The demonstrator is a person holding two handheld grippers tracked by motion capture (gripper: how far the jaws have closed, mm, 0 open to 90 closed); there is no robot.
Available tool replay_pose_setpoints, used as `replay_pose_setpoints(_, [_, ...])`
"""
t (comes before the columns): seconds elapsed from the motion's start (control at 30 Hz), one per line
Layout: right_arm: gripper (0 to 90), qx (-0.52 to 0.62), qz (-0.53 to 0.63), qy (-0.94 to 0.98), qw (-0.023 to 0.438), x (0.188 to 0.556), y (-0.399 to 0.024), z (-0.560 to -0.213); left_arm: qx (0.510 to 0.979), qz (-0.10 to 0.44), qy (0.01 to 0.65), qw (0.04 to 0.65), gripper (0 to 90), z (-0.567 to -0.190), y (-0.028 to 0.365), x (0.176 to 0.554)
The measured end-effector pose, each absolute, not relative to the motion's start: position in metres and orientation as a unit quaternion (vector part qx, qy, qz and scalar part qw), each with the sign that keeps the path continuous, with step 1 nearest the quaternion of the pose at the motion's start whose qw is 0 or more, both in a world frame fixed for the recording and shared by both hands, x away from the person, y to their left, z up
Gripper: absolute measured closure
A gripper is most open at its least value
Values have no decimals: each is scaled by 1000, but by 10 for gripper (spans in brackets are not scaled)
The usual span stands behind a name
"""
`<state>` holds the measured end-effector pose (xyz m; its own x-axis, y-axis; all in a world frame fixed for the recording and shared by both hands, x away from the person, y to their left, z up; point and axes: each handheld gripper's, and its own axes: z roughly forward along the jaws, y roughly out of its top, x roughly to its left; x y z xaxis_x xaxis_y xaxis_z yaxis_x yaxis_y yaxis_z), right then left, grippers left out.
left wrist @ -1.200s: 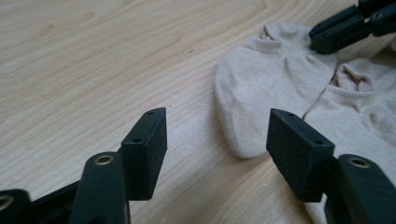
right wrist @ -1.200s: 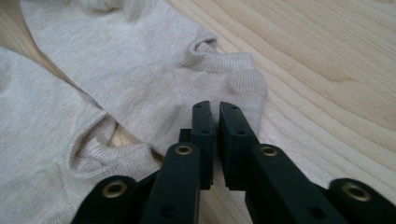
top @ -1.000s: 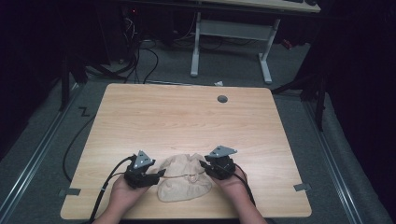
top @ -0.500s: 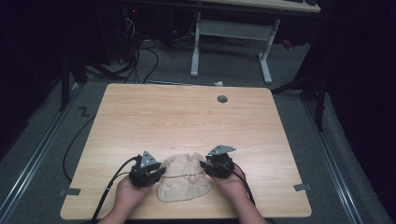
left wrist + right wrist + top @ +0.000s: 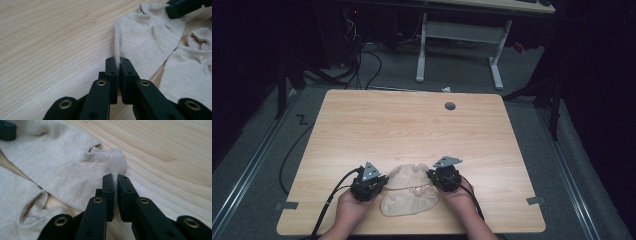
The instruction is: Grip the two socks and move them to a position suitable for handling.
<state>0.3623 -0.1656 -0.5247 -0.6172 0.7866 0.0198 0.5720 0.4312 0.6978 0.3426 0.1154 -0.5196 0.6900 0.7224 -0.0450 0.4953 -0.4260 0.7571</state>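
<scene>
**Both grippers pinch the far sock's ends**

Two beige socks lie at the table's (image 5: 412,125) near edge. The left gripper (image 5: 117,60) has just closed on a fold of the far sock (image 5: 145,42); the right gripper (image 5: 115,178) has closed on its opposite end. The near sock (image 5: 408,202) seems untouched, though its edges blur together from above.

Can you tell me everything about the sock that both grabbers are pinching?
The sock is a short beige ankle sock of soft ribbed knit. It lies flat and a bit rumpled on the wooden table, near the person's edge. The left gripper has just closed on one end, and the right gripper has just closed on the other end, by the folded cuff. A second beige sock lies right beside it, nearer the person, and seems to touch it.
</scene>
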Motion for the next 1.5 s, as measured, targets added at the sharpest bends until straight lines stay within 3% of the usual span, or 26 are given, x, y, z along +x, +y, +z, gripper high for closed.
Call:
replay_pose_setpoints(0.6, [854, 379, 381, 817, 209, 326, -175, -495, 828, 143, 331, 428, 859, -490, 120, 312])
replay_pose_setpoints(1.1, [853, 355, 374, 835, 191, 274, -179, -501, 849, 107, 333, 397, 856, -499, 120, 270])
replay_pose_setpoints(1.5, [850, 363, 340, 850, 173, 287, -176, -520, 872, 119, 323, 349, 830, -517, 112, 273])
